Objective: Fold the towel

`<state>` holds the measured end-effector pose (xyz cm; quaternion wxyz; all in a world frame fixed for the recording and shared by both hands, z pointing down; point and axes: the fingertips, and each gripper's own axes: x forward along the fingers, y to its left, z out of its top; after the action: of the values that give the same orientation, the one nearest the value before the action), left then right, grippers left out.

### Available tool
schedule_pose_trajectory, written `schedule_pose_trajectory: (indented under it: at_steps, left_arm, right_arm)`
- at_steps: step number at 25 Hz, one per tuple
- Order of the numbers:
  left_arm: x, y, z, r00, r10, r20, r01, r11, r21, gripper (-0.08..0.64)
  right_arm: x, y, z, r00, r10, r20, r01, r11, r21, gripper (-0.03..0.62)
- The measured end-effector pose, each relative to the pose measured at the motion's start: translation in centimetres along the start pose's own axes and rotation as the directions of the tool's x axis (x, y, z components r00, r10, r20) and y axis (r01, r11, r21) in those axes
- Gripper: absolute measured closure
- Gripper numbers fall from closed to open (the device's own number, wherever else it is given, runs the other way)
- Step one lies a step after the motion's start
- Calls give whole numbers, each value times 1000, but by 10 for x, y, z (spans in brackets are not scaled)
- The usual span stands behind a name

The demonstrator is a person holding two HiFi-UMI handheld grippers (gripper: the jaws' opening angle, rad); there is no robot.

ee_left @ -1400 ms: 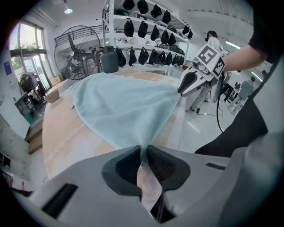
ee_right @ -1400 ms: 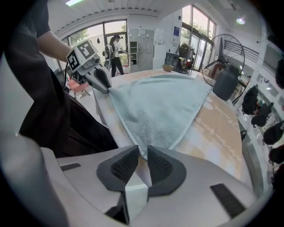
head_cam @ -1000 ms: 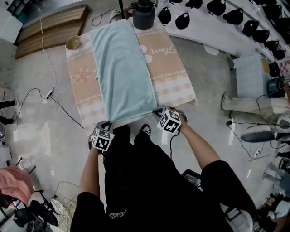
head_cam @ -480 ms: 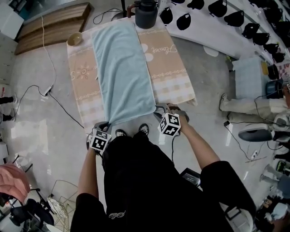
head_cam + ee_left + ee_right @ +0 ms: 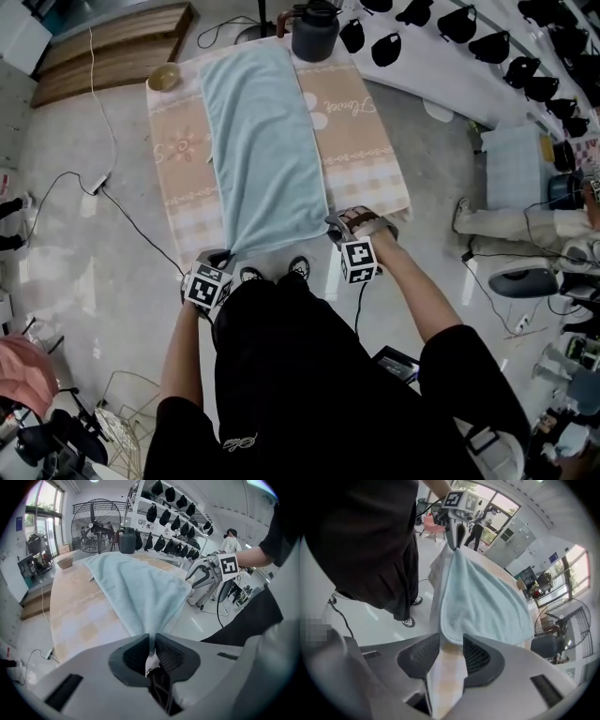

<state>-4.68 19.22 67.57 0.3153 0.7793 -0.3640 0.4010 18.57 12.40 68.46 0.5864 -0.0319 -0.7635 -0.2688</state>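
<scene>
**Head view, from above.** We see a light blue towel spread lengthwise down the middle of a table covered by a peach checked tablecloth. Its far end lies close to a dark jug, and a small bowl sits at the far left corner. The towel's near end reaches the near edge of the table, where both tools meet it.

**Left gripper**, at the near left corner. In the left gripper view we find its jaws drawn narrow and pinching that corner, with the cloth fanning out from them toward the far side.

**Right gripper**, at the near right corner. In the right gripper view its jaws stand apart, having just been opening. The towel's rounded corner rests at their tips, unpinched, and a strip of tablecloth shows in the gap between them.

The two grippers are well apart, one at each side of the person's black clothing.
</scene>
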Motion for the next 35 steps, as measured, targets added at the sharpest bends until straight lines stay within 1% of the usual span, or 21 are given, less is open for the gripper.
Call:
schedule_pose_trajectory:
  at_steps: [2, 3, 4, 5, 7, 8, 10, 12, 14, 16, 18, 22, 24, 26, 29, 30, 33, 35]
  left_arm:
    - [-1, 1, 1, 1000, -21, 7, 21, 1000, -13, 514]
    - [-1, 2, 1, 1000, -30, 10, 30, 999, -17, 514]
    - [-1, 2, 2, 999, -36, 12, 36, 999, -18, 514]
    - [-1, 3, 2, 999, -40, 15, 40, 999, -17, 514]
    - [-4, 4, 4, 999, -43, 26, 43, 999, -12, 514]
    - [-6, 4, 5, 998, -43, 34, 43, 999, -8, 514]
    - [-11, 7, 7, 998, -41, 50, 41, 999, -4, 514]
    - [-15, 10, 9, 997, -42, 66, 42, 999, -4, 514]
    - [-22, 9, 12, 995, -53, 83, 54, 999, -7, 514]
    - [-28, 7, 13, 993, -68, 97, 69, 998, -8, 514]
    - [-34, 5, 11, 991, -82, 102, 83, 997, -3, 514]
    - [-51, 1, 2, 988, -114, 107, 112, 993, 20, 514]
    - [-61, 2, -4, 987, -121, 110, 118, 992, 33, 514]
    - [-74, 7, -5, 984, -123, 130, 120, 992, 32, 514]
    - [-95, 20, 12, 970, -139, 198, 146, 989, -21, 514]
    - [-101, 26, 20, 966, -143, 217, 152, 988, -24, 514]
    - [-116, 45, 49, 957, -137, 254, 132, 991, 39, 514]
    - [-129, 50, 68, 948, -151, 281, 134, 988, 78, 514]
  right_arm:
    - [4, -2, 1, 1000, -20, -15, 20, 1000, -22, 439]
    - [7, -4, 2, 999, -27, -18, 27, 1000, -15, 440]
    - [10, -7, 4, 999, -29, -16, 29, 1000, 5, 441]
    - [11, -10, 6, 1000, -29, -8, 29, 999, 40, 456]
    - [9, -17, 12, 999, -27, 23, 24, 989, 143, 574]
    - [6, -19, 15, 999, -18, 40, 10, 979, 203, 577]
    - [-1, -22, 21, 997, 10, 78, -35, 944, 327, 578]
    - [-9, -26, 26, 992, 17, 129, -73, 894, 442, 578]
    - [-19, -30, 30, 984, -1, 180, -96, 841, 533, 579]
    - [-29, -33, 32, 976, -22, 215, -113, 796, 595, 578]
    - [-39, -32, 33, 973, -33, 229, -123, 768, 629, 578]
    - [-56, -19, 44, 967, -35, 253, -147, 736, 661, 580]
    - [-64, -14, 54, 960, -41, 276, -165, 714, 680, 580]
    - [-71, -12, 64, 954, -57, 293, -174, 692, 701, 580]
    - [-78, -23, 77, 947, -113, 300, -154, 660, 736, 580]
    - [-79, -28, 80, 945, -134, 299, -144, 649, 747, 580]
    - [-90, -46, 89, 939, -185, 289, -117, 618, 777, 581]
    - [-102, -60, 94, 937, -216, 274, -93, 603, 793, 581]
